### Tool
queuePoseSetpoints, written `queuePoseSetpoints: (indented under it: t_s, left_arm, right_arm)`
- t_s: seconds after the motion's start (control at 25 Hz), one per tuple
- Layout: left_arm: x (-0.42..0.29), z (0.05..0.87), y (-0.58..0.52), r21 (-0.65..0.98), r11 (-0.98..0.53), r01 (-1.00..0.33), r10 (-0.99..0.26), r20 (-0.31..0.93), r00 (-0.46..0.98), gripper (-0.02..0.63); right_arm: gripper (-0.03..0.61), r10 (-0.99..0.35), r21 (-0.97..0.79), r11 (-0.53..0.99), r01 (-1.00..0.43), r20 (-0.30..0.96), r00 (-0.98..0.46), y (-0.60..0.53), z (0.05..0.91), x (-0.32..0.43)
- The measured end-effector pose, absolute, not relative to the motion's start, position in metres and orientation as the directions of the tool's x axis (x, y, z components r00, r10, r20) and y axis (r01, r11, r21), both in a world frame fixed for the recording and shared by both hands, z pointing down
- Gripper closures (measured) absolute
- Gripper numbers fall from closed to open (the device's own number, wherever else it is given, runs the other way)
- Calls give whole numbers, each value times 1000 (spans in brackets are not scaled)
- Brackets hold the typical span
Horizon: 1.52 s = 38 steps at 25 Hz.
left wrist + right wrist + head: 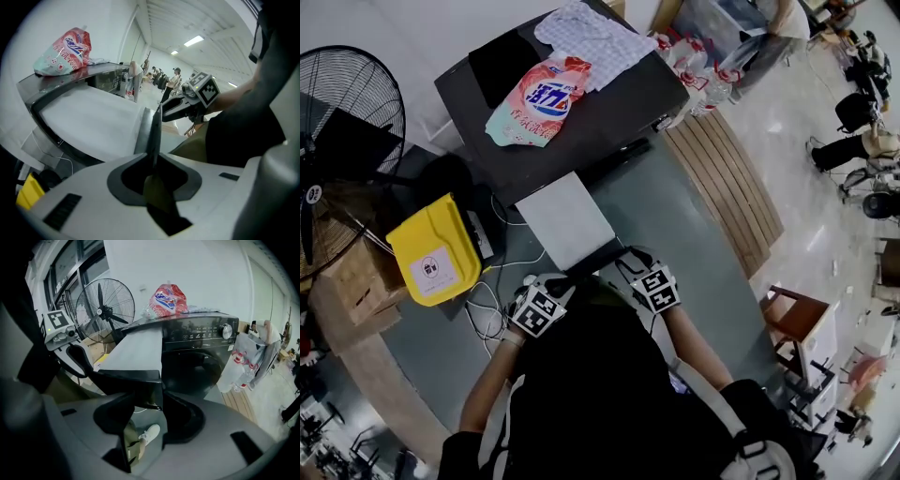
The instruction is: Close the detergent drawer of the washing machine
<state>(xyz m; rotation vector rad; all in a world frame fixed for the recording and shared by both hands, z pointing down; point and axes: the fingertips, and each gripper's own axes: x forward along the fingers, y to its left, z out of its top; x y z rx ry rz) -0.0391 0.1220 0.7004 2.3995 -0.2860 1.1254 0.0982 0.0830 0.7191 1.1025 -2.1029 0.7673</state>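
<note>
1. We see the drawer pulled far out of the washing machine, its top white and its dark front panel toward us.
2. We cannot tell what it holds.
3. Left gripper: narrow, jaws almost together at the panel's edge.
4. Right gripper: wide, with the panel's corner between its jaws.

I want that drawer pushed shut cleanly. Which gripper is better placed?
Probably right: the right gripper faces the detergent drawer front squarely, in line with the washing machine; the left gripper sits at its corner, angled.
</note>
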Motion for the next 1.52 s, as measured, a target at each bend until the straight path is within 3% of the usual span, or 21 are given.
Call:
queuePoseSetpoints:
  t_s: [0.68, 1.52]
  left_arm:
    - [-56, 680, 83, 276, -833, -480, -126, 750, 649, 541]
    - [-71, 682, 45, 213, -748, -629, -262, 776, 574, 535]
  right_arm:
    - [439, -506, -202, 515, -833, 712, -486, 44, 692, 92]
    - [446, -461, -214, 608, -764, 689, -559, 5, 696, 81]
